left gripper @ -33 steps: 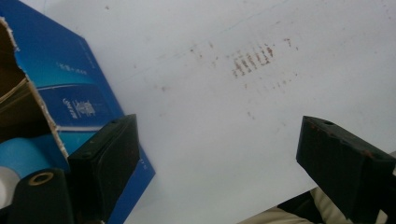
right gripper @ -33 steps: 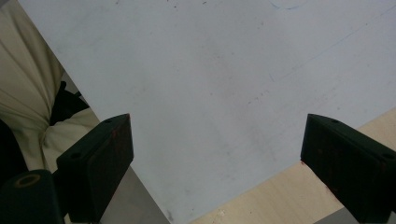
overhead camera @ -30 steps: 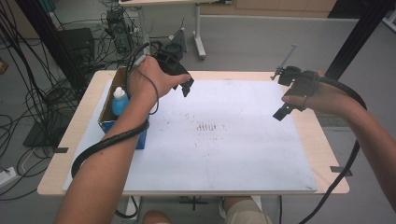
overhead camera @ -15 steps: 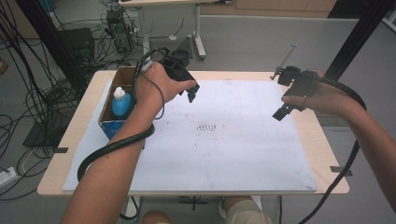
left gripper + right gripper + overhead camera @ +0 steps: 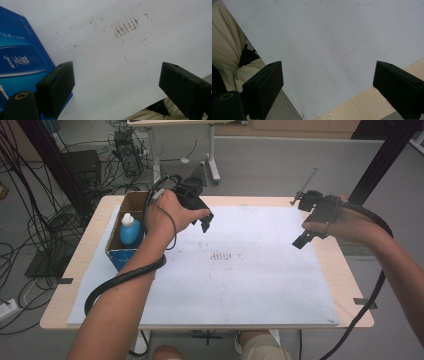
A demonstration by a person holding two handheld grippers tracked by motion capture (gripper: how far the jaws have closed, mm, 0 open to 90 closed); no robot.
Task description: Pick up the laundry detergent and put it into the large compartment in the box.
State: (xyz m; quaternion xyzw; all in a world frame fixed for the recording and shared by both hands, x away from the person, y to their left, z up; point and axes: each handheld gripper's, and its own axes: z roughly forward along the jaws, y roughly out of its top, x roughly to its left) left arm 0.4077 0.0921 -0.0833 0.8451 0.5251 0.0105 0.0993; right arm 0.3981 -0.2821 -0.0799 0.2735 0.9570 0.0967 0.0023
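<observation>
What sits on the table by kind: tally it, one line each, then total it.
White sheet: 1
Cardboard box: 1
Blue bottle with a white cap, standing in the box: 1
Total: 3

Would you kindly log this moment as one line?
left gripper: open, empty, beside box | right gripper: open, empty, over sheet | bottle: in box
</observation>
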